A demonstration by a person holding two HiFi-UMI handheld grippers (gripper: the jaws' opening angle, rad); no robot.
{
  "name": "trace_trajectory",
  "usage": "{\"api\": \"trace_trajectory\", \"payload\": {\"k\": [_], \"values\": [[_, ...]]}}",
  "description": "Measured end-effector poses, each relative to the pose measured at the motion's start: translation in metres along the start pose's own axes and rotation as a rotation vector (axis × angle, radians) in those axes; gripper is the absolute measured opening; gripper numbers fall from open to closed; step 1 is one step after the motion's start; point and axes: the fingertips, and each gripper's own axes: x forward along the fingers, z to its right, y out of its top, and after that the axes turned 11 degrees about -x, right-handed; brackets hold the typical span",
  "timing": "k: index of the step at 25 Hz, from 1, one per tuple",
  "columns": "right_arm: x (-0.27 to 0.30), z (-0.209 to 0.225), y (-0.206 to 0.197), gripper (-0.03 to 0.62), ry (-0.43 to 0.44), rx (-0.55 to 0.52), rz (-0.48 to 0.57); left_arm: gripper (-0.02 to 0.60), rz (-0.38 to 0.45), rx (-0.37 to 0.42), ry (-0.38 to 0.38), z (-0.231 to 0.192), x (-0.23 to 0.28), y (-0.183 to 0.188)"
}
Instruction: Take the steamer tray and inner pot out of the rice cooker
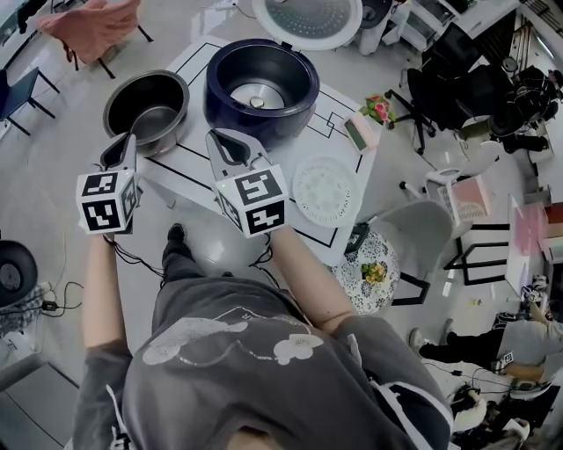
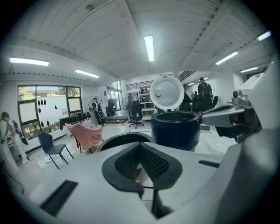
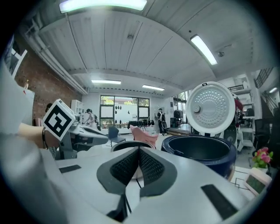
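My left tongs are pressed together on nothing, and the right tongs are the same, pads meeting with only air between them. In the head view both sit at centre left, over the near edge of the table and apart from everything on it. The pot stands on the table at upper left, just beside the cooker. The cooker is open at top centre with its lid up, and I can see bare metal at its bottom. The tray lies flat on the table right of centre. I judge both lifts done, so this is the pull-back at the end. The next move calls for no grasp: I would only keep both tongs clear of the pot's rim.
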Motion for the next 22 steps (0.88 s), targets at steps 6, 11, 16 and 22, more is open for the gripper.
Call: {"api": "trace_trajectory", "payload": {"k": [6, 11, 16, 22], "values": [[-0.035, 0.016, -0.013, 0.028, -0.03, 0.049, 0.021, 0.008, -0.026, -0.057, -0.058, 0.039, -0.02, -0.022], [-0.046, 0.022, -0.027, 0.028, -0.054, 0.098, 0.008, 0.008, -0.071, -0.043, -0.084, 0.052, -0.024, -0.039], [-0.058, 0.017, -0.033, 0.028, -0.07, 0.115, -0.004, 0.008, -0.098, -0.04, -0.103, 0.058, -0.036, -0.058], [-0.072, 0.0, -0.028, 0.028, -0.095, 0.127, -0.02, 0.008, -0.105, -0.049, -0.119, 0.042, -0.074, -0.069]]}}
